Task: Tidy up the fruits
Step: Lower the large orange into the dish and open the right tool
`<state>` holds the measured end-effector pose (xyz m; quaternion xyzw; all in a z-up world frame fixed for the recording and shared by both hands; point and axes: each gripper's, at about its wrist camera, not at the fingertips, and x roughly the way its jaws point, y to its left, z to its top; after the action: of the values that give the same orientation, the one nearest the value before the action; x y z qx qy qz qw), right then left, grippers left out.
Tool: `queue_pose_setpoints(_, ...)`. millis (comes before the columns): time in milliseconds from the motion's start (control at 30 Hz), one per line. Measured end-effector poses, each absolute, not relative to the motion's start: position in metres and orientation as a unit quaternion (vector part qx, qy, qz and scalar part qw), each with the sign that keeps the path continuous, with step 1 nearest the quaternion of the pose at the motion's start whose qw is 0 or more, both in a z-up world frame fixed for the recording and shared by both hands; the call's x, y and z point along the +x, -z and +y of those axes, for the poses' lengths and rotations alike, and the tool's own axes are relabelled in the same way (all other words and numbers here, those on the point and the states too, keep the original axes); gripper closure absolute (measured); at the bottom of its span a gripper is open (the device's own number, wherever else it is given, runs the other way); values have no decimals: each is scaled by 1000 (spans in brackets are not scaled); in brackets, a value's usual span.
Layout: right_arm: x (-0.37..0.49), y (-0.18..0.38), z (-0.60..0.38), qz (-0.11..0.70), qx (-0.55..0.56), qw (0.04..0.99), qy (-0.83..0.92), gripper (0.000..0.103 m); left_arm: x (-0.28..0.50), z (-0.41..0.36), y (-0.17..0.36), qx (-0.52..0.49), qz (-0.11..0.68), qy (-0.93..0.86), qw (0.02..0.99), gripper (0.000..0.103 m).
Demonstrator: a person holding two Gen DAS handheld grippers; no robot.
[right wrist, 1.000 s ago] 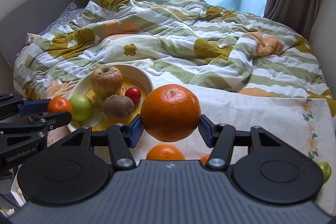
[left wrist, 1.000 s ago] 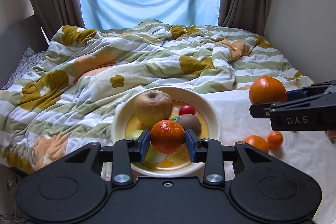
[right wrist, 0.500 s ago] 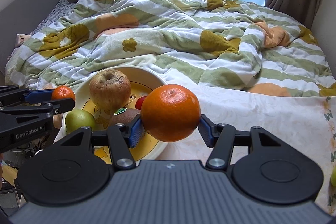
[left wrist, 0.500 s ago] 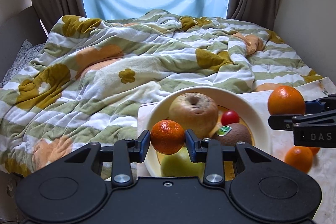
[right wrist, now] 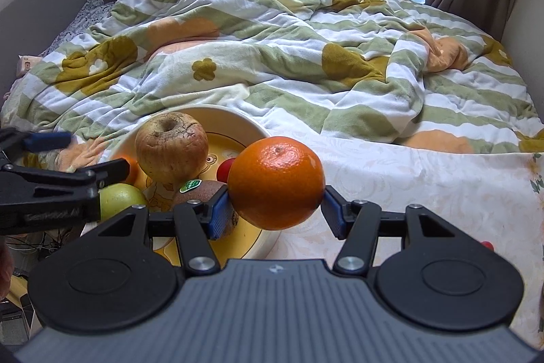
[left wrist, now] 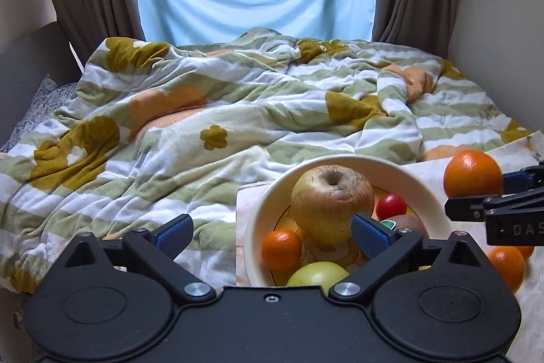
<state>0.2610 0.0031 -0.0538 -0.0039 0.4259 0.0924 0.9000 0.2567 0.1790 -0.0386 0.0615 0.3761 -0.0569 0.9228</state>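
A cream bowl (left wrist: 401,174) on the bed holds a wrinkled yellow apple (left wrist: 331,201), a small mandarin (left wrist: 281,250), a green apple (left wrist: 318,274), a red cherry tomato (left wrist: 391,205) and a kiwi (left wrist: 406,223). My left gripper (left wrist: 272,232) is open and empty, just above the bowl's near left side. My right gripper (right wrist: 277,210) is shut on a large orange (right wrist: 276,183) and holds it above the bowl's right rim (right wrist: 238,121). The orange also shows in the left wrist view (left wrist: 473,174).
Two more oranges (left wrist: 508,266) lie on the white cloth (right wrist: 425,179) right of the bowl. A rumpled striped flower blanket (left wrist: 238,111) covers the bed behind. Curtains and a wall stand at the far end and right.
My left gripper opened and let go of the small mandarin, which now lies in the bowl. My right gripper moved the large orange left toward the bowl.
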Motion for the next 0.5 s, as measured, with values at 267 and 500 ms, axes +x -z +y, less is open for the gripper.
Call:
queue_pose_setpoints(267,265,52,0,423,-14,899,-113,31,237,179,26,38,386,34,921,2)
queue_pose_setpoints(500,279,63,2,426,-25,895,-128,31,222,172,25,22,396,26,918,1)
